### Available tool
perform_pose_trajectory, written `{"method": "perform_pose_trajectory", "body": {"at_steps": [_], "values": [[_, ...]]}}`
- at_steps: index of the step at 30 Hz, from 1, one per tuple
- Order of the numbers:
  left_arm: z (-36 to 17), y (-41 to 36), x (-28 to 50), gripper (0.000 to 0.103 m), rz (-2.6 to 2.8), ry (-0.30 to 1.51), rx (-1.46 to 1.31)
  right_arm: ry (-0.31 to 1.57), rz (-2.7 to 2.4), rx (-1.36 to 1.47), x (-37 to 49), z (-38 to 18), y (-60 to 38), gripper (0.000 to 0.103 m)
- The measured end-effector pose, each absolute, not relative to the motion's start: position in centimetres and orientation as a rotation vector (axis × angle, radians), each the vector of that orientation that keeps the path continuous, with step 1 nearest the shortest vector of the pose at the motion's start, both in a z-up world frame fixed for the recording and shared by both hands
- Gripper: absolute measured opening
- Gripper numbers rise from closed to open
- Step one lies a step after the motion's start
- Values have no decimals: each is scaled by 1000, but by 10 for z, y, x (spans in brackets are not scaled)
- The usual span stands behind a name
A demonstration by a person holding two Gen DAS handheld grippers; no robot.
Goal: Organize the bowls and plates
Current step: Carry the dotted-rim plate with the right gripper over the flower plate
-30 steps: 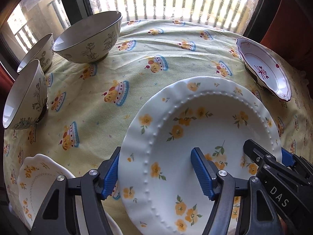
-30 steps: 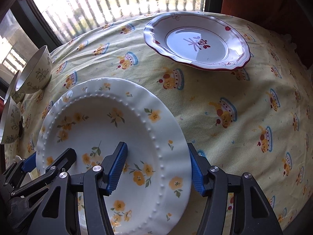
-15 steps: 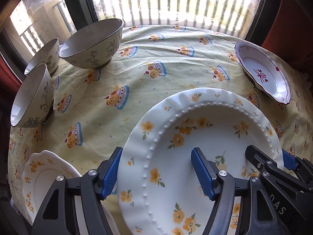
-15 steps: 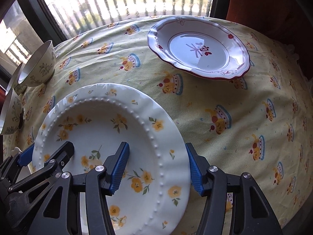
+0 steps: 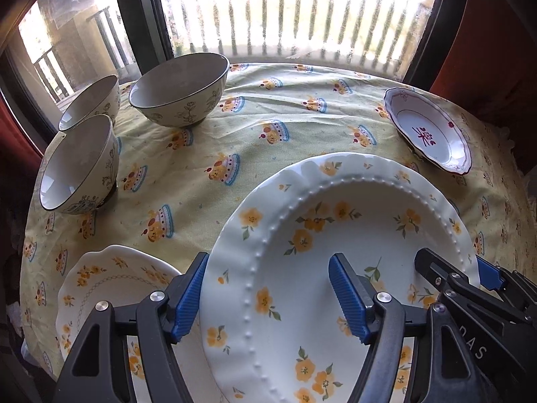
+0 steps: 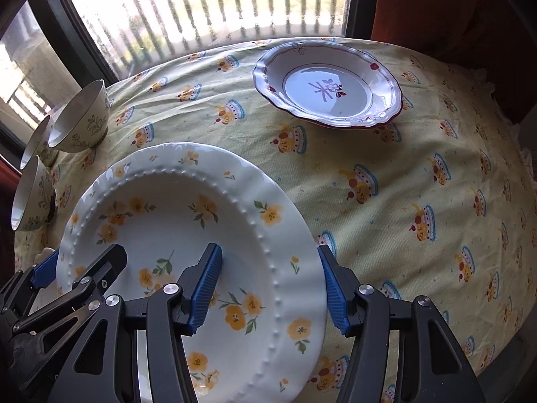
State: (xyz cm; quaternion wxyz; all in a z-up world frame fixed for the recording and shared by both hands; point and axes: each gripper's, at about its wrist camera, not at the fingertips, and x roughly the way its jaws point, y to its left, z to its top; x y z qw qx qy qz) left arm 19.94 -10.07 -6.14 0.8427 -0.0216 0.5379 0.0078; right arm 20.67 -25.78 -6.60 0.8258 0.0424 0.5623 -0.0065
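Note:
A large white plate with yellow flowers is held above the table by both grippers. My left gripper is shut on its left rim, one finger under and one on top. My right gripper is shut on its right rim; it also shows at the right of the left wrist view. A smaller yellow-flowered plate lies on the table below left. A red-rimmed plate sits far right. Three floral bowls stand far left.
The round table wears a yellow cloth with cake prints. A window with railings lies behind it. A dark red chair or curtain is at the far right. The table edge curves away at the left and right.
Both grippers have pulled back and up with the large plate; the bowls and the red-rimmed plate look farther off, and more of the smaller flowered plate shows.

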Motion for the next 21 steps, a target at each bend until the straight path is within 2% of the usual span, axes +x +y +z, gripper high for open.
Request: {"method": "perform_pose_trajectory", "body": {"at_steps": [21], "values": [[-53,4,136,72,36,1125,-108,1161,38,40,147,-42,-154,62]]}}
